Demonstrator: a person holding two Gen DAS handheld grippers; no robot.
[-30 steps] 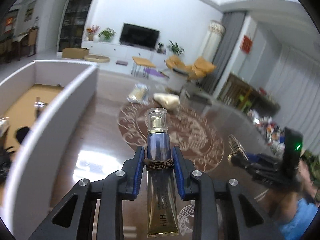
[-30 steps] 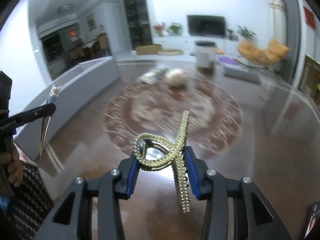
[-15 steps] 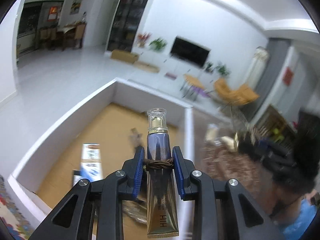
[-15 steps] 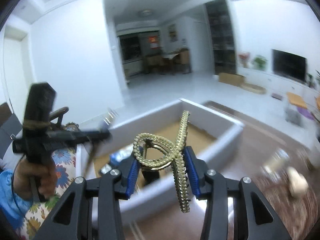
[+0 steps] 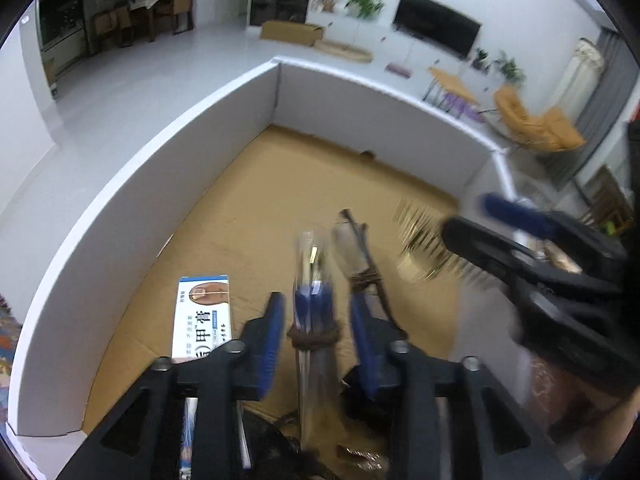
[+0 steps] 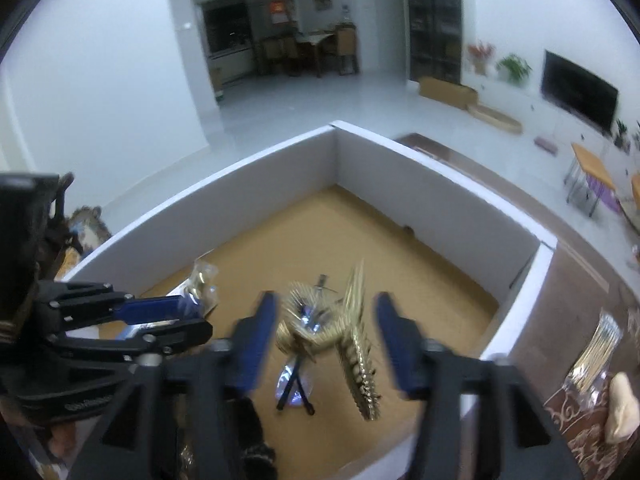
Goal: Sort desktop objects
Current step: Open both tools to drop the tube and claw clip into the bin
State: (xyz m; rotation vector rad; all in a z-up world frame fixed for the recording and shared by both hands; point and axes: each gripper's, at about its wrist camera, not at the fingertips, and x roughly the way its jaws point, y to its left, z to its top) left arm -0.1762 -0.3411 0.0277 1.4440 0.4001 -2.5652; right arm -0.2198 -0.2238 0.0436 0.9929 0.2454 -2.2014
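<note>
Cardboard-floored box beneath both down-tilted tools, left tool opening off tube, right tool opening off gold clip.

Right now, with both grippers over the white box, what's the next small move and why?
Probably lift both clear. The left gripper has its jaws opening, pads off the blurred tube; the right gripper is opening too, the gold hair clip loose between its jaws. Both items are above the box floor.

Left gripper opening over the white-walled box

Blurred blue tube sits loose between its jaws; right gripper alongside.
</note>
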